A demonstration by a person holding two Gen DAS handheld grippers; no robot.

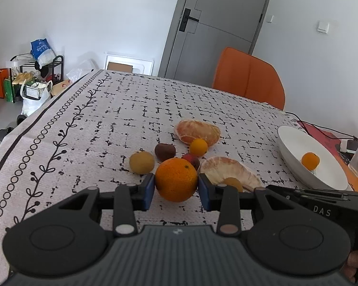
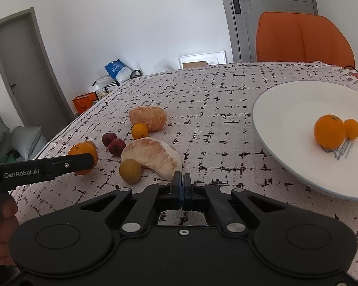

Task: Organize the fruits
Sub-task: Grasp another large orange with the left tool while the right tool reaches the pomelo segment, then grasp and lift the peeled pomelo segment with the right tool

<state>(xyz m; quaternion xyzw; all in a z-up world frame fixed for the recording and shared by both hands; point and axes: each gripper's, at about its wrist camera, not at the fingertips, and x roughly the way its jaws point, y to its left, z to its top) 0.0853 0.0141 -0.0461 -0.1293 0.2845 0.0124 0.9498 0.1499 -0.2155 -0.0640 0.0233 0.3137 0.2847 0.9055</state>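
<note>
the left gripper [image 1: 176,189] has its blue pads pressed on either side of the big orange [image 1: 176,179], which sits on the patterned tablecloth [image 1: 107,119] at the near edge of the fruit cluster, so the step in hand looks like the pick-up of that orange, grip made and lift not yet begun. over on the other side the right gripper [image 2: 181,184] is empty, fingers pinched together with nothing between them, parked above bare cloth between the fruit pile and the white plate [image 2: 274,119]. the plate already holds 2 fruits, an orange [image 2: 329,131] and a smaller kumquat-like fruit [image 2: 352,128] touching it. waiting on the cloth: 2 peeled pomelo pieces, the far one [image 1: 198,132] and the near one [image 1: 226,169], a small orange fruit [image 1: 198,147] just in front of the far piece, 2 dark red fruits [image 1: 165,151], and a yellowish round fruit [image 1: 142,162] left of the orange; another yellowish one [image 2: 130,171] sits by the near pomelo piece. next move, as i read it, calls for a straight lift clear of the neighbours, the red fruit and pomelo piece are very close behind, then a carry to the right and a gentle release in the plate so nothing rolls.
</note>
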